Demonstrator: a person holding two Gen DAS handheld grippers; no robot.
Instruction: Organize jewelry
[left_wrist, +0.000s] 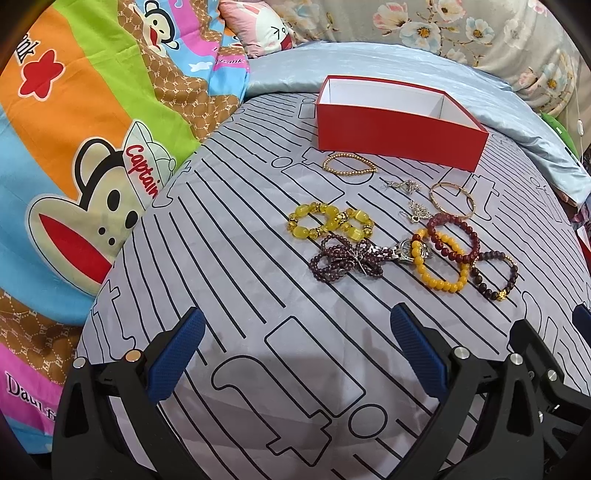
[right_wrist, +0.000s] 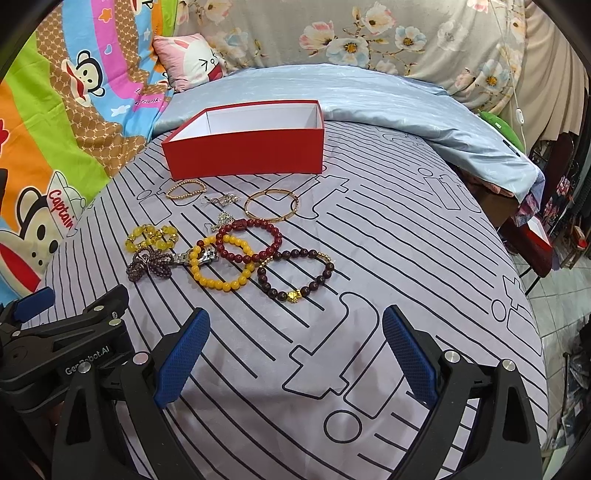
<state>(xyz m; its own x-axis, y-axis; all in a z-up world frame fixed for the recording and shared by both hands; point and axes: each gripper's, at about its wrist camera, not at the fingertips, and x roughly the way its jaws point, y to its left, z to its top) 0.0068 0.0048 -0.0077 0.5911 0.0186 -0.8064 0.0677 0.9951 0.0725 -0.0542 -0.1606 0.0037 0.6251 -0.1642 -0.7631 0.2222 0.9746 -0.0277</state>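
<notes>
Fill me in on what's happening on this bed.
A person holds two grippers over a bed, about to sort jewelry. The left hand-held gripper and right hand-held gripper both hang open and empty above the striped sheet. Beaded bracelets, a gold bangle, a watch and small chains lie loose on the sheet. The red box behind them looks empty so far.

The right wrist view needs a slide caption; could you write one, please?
Open right gripper faces bracelets scattered before an empty red box on the bed.
</notes>
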